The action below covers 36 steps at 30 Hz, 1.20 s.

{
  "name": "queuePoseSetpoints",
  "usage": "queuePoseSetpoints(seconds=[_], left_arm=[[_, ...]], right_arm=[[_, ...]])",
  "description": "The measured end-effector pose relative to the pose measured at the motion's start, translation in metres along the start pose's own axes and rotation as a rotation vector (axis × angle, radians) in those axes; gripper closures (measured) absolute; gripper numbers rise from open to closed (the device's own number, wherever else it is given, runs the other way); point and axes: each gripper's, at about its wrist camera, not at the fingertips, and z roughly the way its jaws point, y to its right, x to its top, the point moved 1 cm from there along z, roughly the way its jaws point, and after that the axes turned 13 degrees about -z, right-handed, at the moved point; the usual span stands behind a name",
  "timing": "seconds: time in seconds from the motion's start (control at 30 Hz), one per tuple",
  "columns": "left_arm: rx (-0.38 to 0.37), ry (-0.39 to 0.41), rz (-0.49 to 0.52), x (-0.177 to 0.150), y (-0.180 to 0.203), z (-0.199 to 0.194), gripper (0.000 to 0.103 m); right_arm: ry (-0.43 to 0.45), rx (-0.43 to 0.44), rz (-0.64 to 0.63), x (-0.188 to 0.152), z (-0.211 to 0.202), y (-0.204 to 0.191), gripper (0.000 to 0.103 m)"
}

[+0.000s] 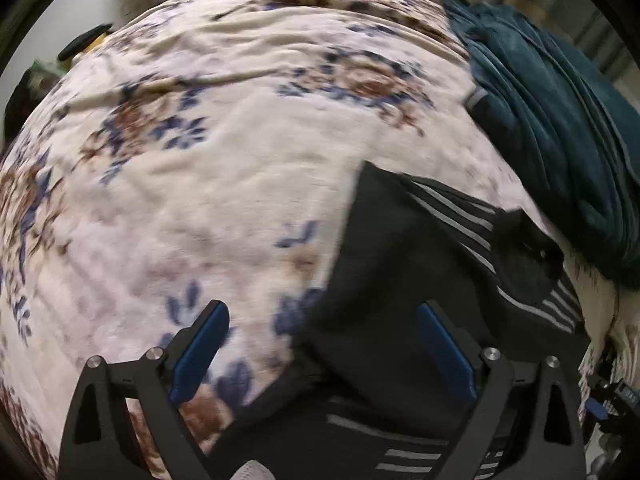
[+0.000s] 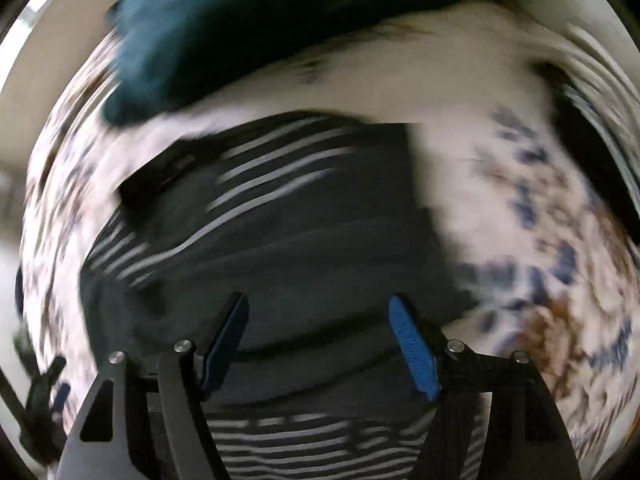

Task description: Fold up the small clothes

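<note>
Black garment (image 1: 404, 280) with thin white stripes, one piece counted, lies spread on one floral blanket (image 1: 224, 184) (cream ground, blue and brown flowers). One dark teal cloth (image 1: 560, 128) heaped beyond the garment, up and right of the left gripper (image 1: 322, 338). Left gripper: jaws stand wide apart, nothing between the blue pads (image 1: 200, 356); one pad sits over bare blanket, the other over the garment's black edge, which runs under and ahead of the tool to its right. No contact with the fabric can be made out. Right gripper (image 2: 318, 334): jaws well apart, nothing clamped; garment (image 2: 304, 232) lies directly below and ahead of both pads (image 2: 412, 352), teal cloth (image 2: 208, 40) farther ahead, blanket (image 2: 520, 208) to the tool's right. Right view heavily blurred; touching or not cannot be told.
</note>
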Motion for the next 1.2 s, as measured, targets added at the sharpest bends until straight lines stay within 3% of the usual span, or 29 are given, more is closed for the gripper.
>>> queuePoseSetpoints(seconds=[0.23, 0.3, 0.37, 0.47, 0.53, 0.63, 0.7, 0.73, 0.77, 0.87, 1.0, 1.03, 1.07, 1.2], left_arm=[[0.045, -0.043, 0.182, -0.011, 0.062, 0.053, 0.007], [0.128, -0.039, 0.260, -0.013, 0.075, 0.078, 0.007], [0.218, -0.036, 0.327, -0.012, 0.078, 0.100, 0.005], [0.199, -0.061, 0.271, 0.004, 0.062, 0.117, 0.000], [0.194, -0.070, 0.236, 0.014, 0.057, 0.117, 0.000], [0.223, -0.031, 0.236, 0.018, 0.057, 0.098, 0.000], [0.207, -0.007, 0.235, 0.012, 0.058, 0.081, 0.000], [0.199, 0.004, 0.234, 0.007, 0.059, 0.072, 0.000], [0.186, 0.011, 0.235, -0.002, 0.060, 0.063, 0.000], [0.197, 0.011, 0.250, -0.023, 0.061, 0.057, 0.000], [0.228, -0.053, 0.221, -0.038, 0.054, 0.076, 0.000], [0.229, -0.062, 0.208, -0.038, 0.048, 0.080, 0.000], [0.232, -0.062, 0.204, -0.038, 0.045, 0.082, 0.000], [0.226, -0.057, 0.189, -0.037, 0.039, 0.086, 0.000]], right_arm=[[-0.025, -0.055, -0.011, 0.029, 0.036, 0.044, 0.028], [-0.057, -0.085, -0.042, 0.036, 0.055, 0.042, 0.033], [-0.067, -0.091, -0.049, 0.036, 0.065, 0.043, 0.080], [-0.028, -0.149, -0.067, 0.036, 0.059, 0.043, 0.101], [-0.012, -0.191, -0.078, 0.037, 0.052, 0.045, 0.101], [-0.033, -0.138, -0.076, 0.042, 0.042, 0.043, 0.097], [-0.033, -0.021, -0.129, 0.048, 0.034, 0.025, 0.080], [-0.028, 0.020, -0.181, 0.051, 0.032, 0.011, 0.057], [-0.033, 0.064, -0.279, 0.055, 0.035, -0.014, 0.050], [-0.114, 0.118, -0.483, 0.063, 0.060, -0.073, 0.050], [-0.254, -0.042, -0.743, 0.056, 0.113, -0.123, 0.053], [-0.248, -0.073, -0.802, 0.051, 0.116, -0.131, 0.071], [-0.227, -0.091, -0.852, 0.048, 0.115, -0.137, 0.100], [-0.140, -0.129, -0.791, 0.055, 0.100, -0.133, 0.100]])
